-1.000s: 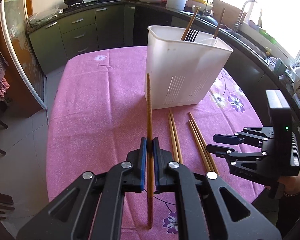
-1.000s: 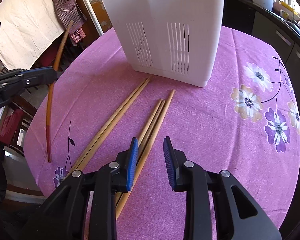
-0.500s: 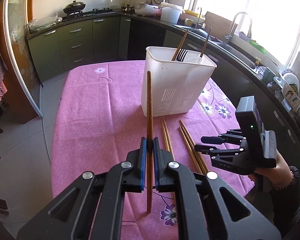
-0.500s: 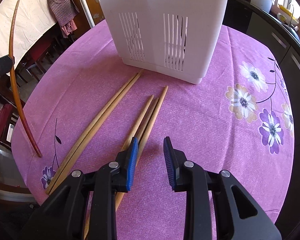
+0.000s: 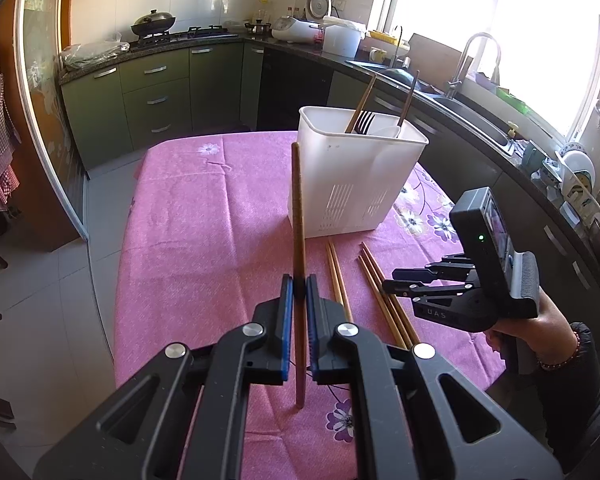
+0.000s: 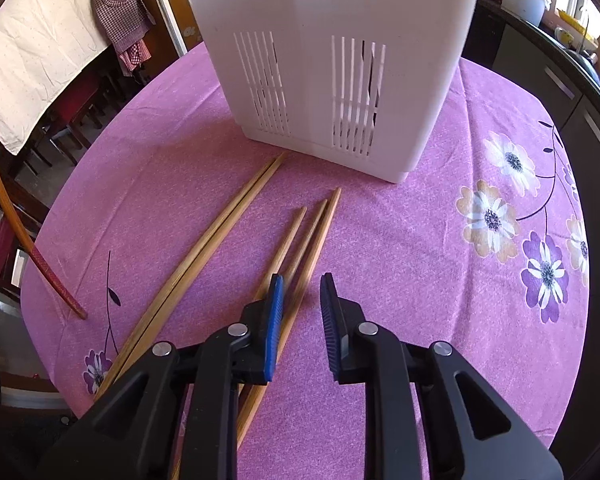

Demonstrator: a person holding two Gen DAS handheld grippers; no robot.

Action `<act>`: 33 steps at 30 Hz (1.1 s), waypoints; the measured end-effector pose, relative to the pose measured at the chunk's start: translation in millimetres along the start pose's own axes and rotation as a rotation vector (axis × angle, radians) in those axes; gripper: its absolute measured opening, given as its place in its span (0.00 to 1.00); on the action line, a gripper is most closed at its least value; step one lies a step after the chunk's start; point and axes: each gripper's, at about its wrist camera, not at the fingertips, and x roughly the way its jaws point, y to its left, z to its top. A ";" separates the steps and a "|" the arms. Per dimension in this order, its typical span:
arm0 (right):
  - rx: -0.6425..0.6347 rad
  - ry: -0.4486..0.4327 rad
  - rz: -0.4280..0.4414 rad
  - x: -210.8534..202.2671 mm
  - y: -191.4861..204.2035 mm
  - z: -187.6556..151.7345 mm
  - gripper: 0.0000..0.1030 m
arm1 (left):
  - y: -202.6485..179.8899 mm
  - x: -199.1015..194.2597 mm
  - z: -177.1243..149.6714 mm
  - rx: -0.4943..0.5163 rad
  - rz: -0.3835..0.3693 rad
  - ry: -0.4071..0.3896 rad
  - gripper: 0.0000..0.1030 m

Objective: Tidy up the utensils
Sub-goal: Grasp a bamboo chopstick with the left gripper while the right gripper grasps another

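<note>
Tablecloth [image 6: 400, 240], pink, floral, in green-cabinet kitchen; left fingers [image 5: 296, 308] clamping chopstick [image 5: 298, 220], right fingers [image 6: 336, 320] narrowing, empty.

Ahead of my left gripper a pink cloth [image 5: 204, 216] covers the table; its flowers [image 6: 490, 216] lie to the right of my right gripper. Beyond it green cabinets [image 5: 148, 96] run under a counter, with a wok [image 5: 154, 24] on the stove far ahead and left. A tap [image 5: 466, 56] stands ahead right by the bright window. Checked fabric [image 6: 120, 8] hangs upper left of my right gripper.
</note>
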 end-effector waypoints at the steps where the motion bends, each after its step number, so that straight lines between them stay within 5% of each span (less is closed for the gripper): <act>1: 0.007 -0.004 -0.002 -1.0 -1.7 -2.2 0.19 | 0.3 -0.7 -0.4 0.000 0.000 0.000 0.06; 28: -0.045 0.037 -0.079 13.1 17.9 10.3 0.19 | 7.0 1.7 -1.4 -0.002 -0.005 0.012 0.07; 33: -0.045 0.026 -0.071 14.5 18.8 13.1 0.08 | 5.9 1.8 -2.8 0.005 -0.008 0.013 0.07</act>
